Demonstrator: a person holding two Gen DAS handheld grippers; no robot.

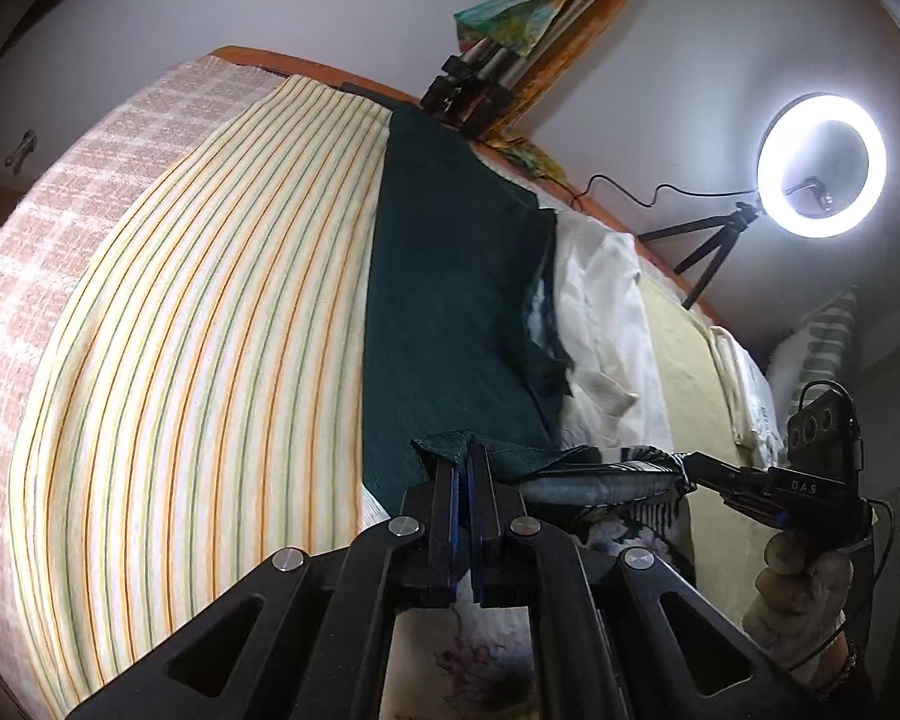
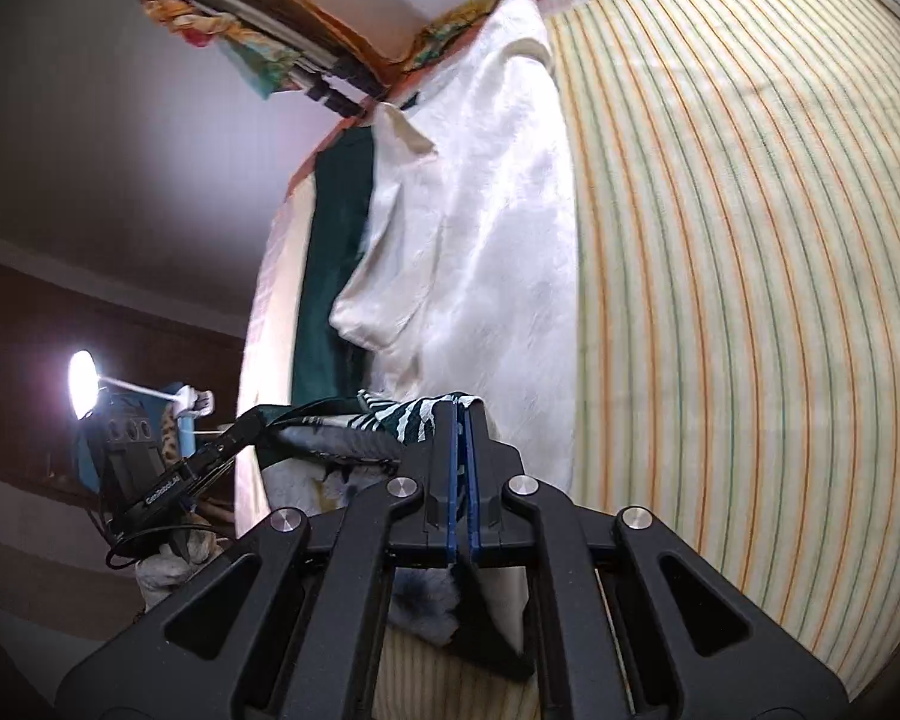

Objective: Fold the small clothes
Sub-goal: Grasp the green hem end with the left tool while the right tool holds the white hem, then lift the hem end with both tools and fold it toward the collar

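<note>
The left gripper (image 1: 467, 468) has its fingers (image 1: 444, 498) squeezed almost together, with only a thin slit between the blue pads. They pinch a corner of a dark green cloth (image 1: 450, 300). In the left wrist view this cloth runs from the fingers up toward 12 o'clock, lying flat on the bed (image 1: 180, 330).

The right gripper (image 2: 463, 420) is pressed together too. Its fingers (image 2: 444, 450) nip the edge of a green and white zebra cloth (image 2: 408, 420). That stripy cloth hangs stretched between the two grippers; in the right wrist view it runs off toward 9 o'clock, where the other gripper's tip sits at its far end. In the left wrist view the right gripper (image 1: 690, 468) shows at 3 o'clock, with a hand (image 1: 804, 588) around its handle.

A shiny white cloth (image 2: 468, 240) lies crumpled on the bed, just beside the dark green one.

The bed has a sheet with thin orange and green lines. A pink checked blanket (image 1: 60, 240) covers its edge at 9 o'clock in the left wrist view. A bright ring light (image 1: 822, 165) on a small tripod (image 1: 714, 246) stands by the pale wall at 2 o'clock. A striped pillow (image 1: 828, 342) sits near it.
</note>
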